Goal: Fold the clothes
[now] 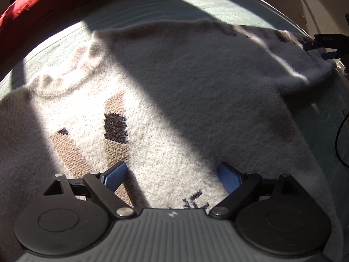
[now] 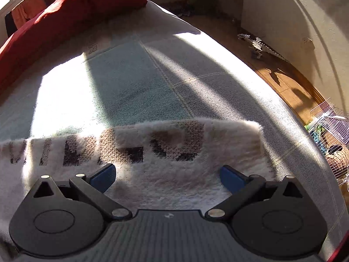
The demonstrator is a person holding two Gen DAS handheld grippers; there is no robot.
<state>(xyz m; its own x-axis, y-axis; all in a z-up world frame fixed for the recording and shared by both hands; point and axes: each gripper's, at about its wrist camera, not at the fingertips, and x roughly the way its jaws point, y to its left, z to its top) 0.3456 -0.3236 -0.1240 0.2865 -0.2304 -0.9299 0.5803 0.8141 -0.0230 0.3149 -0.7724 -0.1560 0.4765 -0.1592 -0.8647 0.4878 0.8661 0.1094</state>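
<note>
Cream sweater (image 1: 174,83) flat on pale bed (image 2: 135,83), collar at ten o'clock, long axis perhaps toward four, red cloth (image 2: 76,6) at eleven, left gripper (image 1: 172,175) and right gripper (image 2: 168,175) released, nothing between pads.

Under the left claw (image 1: 172,178) lies a fuzzy, coarse-knit wool sweater (image 1: 174,91). Beyond the right claw (image 2: 168,178) the bed (image 2: 135,83) has a matt woven cover. Claw pads (image 1: 115,175) look ribbed blue plastic, with matt black plastic arms.
</note>
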